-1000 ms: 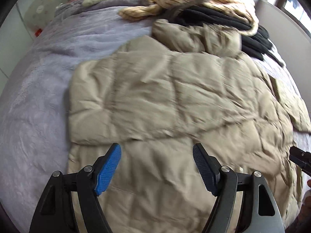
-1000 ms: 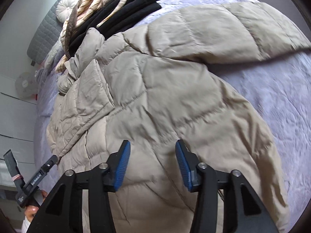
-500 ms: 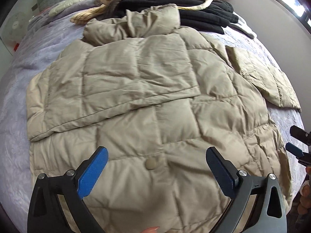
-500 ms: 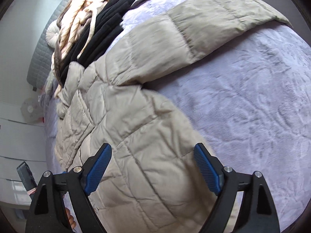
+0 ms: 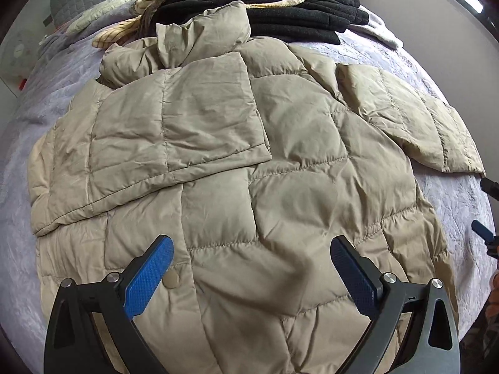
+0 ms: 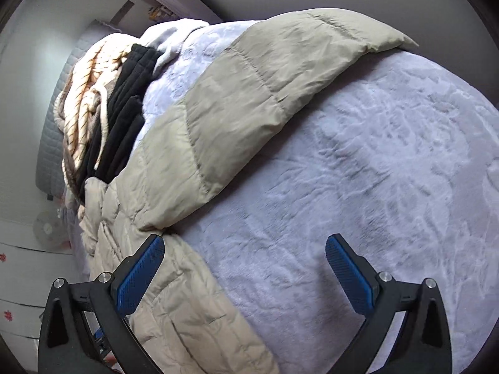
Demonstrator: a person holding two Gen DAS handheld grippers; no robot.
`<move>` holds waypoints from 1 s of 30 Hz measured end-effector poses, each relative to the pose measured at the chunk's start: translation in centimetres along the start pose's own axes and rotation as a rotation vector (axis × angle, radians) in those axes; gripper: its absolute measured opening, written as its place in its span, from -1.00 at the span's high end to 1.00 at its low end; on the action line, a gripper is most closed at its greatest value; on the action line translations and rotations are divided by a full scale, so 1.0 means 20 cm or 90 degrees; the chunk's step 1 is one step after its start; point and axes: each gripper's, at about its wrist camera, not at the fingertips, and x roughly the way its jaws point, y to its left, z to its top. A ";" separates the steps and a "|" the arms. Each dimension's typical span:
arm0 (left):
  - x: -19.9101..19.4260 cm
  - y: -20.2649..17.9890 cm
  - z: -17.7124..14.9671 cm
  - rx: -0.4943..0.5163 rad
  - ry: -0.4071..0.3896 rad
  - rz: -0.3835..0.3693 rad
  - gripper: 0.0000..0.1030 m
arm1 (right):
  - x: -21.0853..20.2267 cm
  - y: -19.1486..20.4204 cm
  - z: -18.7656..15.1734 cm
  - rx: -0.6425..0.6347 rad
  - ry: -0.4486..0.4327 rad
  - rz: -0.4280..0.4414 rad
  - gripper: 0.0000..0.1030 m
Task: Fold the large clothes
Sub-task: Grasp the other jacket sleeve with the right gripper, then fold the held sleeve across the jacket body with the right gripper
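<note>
Left tongs (image 5: 251, 266) and right tongs (image 6: 244, 263), both spread wide and grasping nothing, hover over the bed (image 6: 358, 171), where the jacket (image 5: 249, 171) lies flat, one sleeve (image 5: 174, 131) folded across its body, the other sleeve (image 6: 249, 99) outstretched, near stacked black clothes (image 5: 296, 15).

Left gripper (image 5: 252, 268): black frame, blue ribbed pads (image 5: 146, 280), jaws spread wide, nothing between them; pointed forward and downward, fingertips near the lower middle of its own view. Right gripper (image 6: 244, 266): same build, blue pads (image 6: 138, 275), jaws likewise spread wide and holding nothing; angled downward. In the left wrist view, two dark fingertips of the right gripper (image 5: 486, 212) show at the far right edge, well apart from the left gripper.
</note>
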 end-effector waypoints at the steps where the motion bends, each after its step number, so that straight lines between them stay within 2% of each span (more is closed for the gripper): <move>1: 0.01 -0.01 0.01 -0.001 0.004 -0.001 -0.96 | 0.00 -0.03 0.04 0.013 -0.004 0.006 -0.99; 10: 0.03 -0.07 0.08 -0.024 0.012 -0.019 -0.96 | 0.06 -0.28 0.47 0.153 -0.060 0.097 -0.99; 14: 0.02 -0.09 0.12 -0.029 0.001 -0.023 -0.96 | 0.12 -0.32 0.59 0.218 -0.073 0.146 -0.99; 15: 0.01 -0.09 0.13 -0.031 -0.003 -0.022 -0.96 | 0.14 -0.33 0.61 0.240 -0.075 0.159 -0.93; 17: 0.00 -0.08 0.14 -0.036 -0.010 -0.021 -0.96 | 0.18 -0.34 0.64 0.290 -0.060 0.192 -0.47; 18: 0.00 -0.07 0.15 -0.040 -0.014 -0.021 -0.96 | 0.21 -0.34 0.64 0.313 -0.046 0.194 0.15; 19: -0.01 -0.05 0.15 -0.045 -0.017 -0.020 -0.96 | 0.23 -0.34 0.65 0.328 -0.037 0.210 0.56; 21: -0.02 -0.02 0.16 -0.053 -0.022 -0.018 -0.96 | 0.24 -0.29 0.65 0.326 -0.036 0.236 0.80; 26: -0.05 0.12 0.16 -0.080 -0.040 -0.003 -0.96 | 0.19 0.02 0.62 0.221 -0.044 0.266 0.84; 30: -0.08 0.26 0.16 -0.108 -0.057 0.009 -0.96 | 0.13 0.42 0.47 0.085 -0.045 0.285 0.84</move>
